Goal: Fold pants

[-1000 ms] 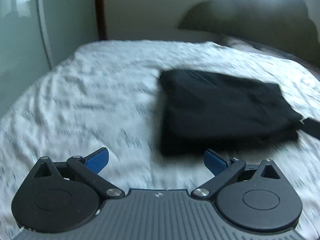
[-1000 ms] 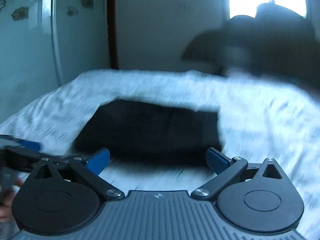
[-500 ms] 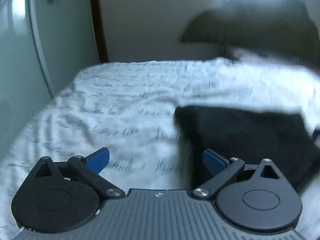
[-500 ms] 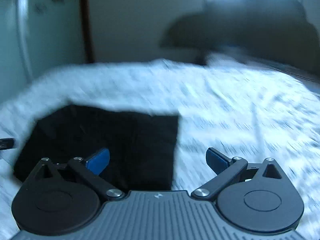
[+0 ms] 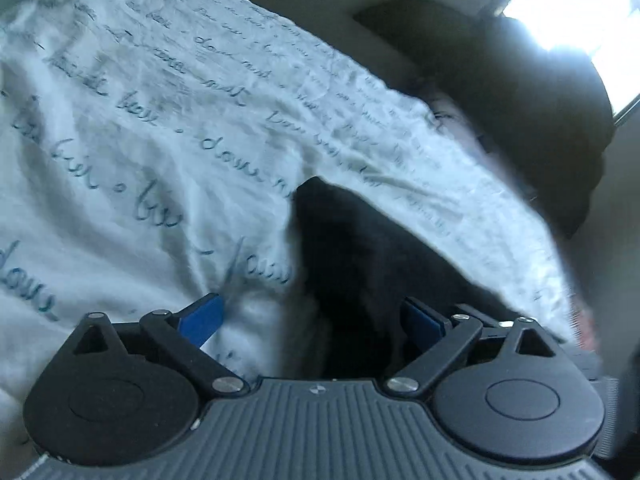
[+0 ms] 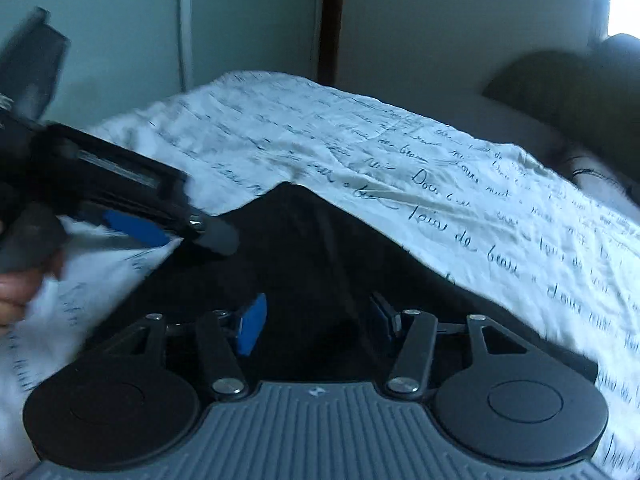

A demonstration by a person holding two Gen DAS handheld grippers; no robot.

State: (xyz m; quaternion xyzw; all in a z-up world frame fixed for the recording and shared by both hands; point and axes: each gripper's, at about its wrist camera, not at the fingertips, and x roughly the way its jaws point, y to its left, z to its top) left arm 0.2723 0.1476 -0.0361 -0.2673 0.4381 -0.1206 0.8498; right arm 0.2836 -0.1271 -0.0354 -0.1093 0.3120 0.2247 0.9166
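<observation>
The black pants [image 5: 360, 256] lie folded in a flat dark block on the white bed sheet [image 5: 140, 140]; they fill the lower middle of the right wrist view [image 6: 320, 264]. My left gripper [image 5: 312, 318] is open and low at the pants' left edge, one blue pad over the sheet, one over the cloth. It also shows from the side in the right wrist view [image 6: 168, 228], at the pants' left edge. My right gripper [image 6: 316, 328] hangs over the pants with its blue pads partly closed in, a gap between them, nothing clearly pinched.
The sheet [image 6: 460, 200] has dark script print and reaches a pale wall. A dark rounded headboard or cushion [image 5: 520, 92] stands at the far right under a bright window. A person's hand [image 6: 16, 292] holds the left gripper's handle.
Both grippers have dropped close to the pants and tilted. The right gripper's pads have come closer together. The left gripper now sits at the pants' left edge.
</observation>
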